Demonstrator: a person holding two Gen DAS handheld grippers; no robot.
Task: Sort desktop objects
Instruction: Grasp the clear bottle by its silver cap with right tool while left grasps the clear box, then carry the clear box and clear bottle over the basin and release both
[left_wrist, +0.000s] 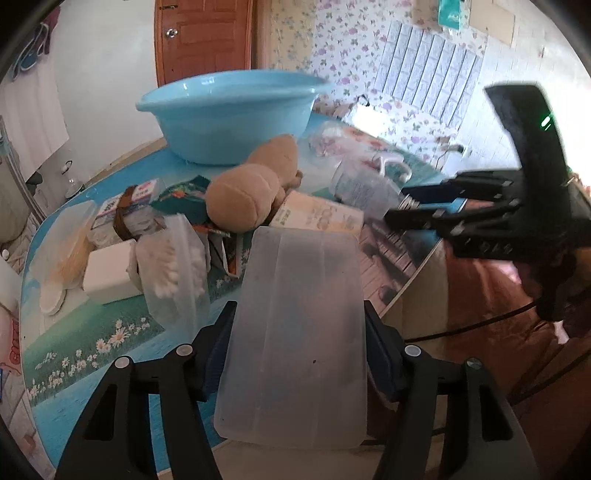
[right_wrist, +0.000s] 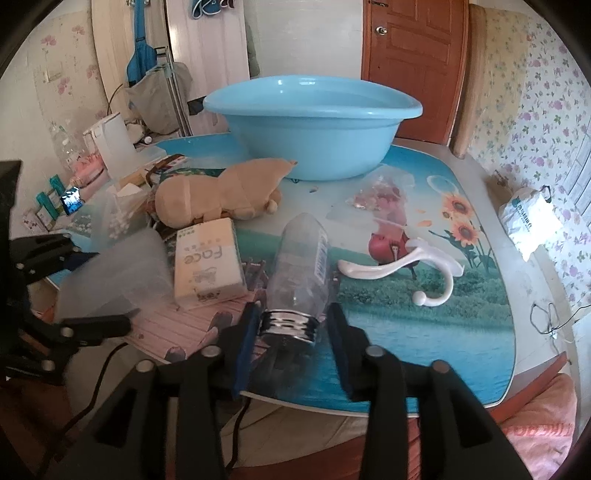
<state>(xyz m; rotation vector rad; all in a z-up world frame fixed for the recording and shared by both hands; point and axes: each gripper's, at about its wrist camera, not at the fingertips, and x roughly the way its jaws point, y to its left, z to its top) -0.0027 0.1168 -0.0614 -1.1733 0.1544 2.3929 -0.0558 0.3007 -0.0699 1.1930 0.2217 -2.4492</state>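
My left gripper is shut on a frosted translucent plastic box and holds it above the table's near edge; the box also shows in the right wrist view. My right gripper has its jaws around the silver neck of a clear plastic bottle that lies on the table; the jaws touch the neck on the left, with a small gap on the right. The bottle also shows in the left wrist view, with the right gripper at its neck. A big blue basin stands at the back.
On the table lie a tan plush toy, a tissue pack marked "Face", a white plastic hook, a clear bag of small items, a cotton swab tub, a white box and snack packets.
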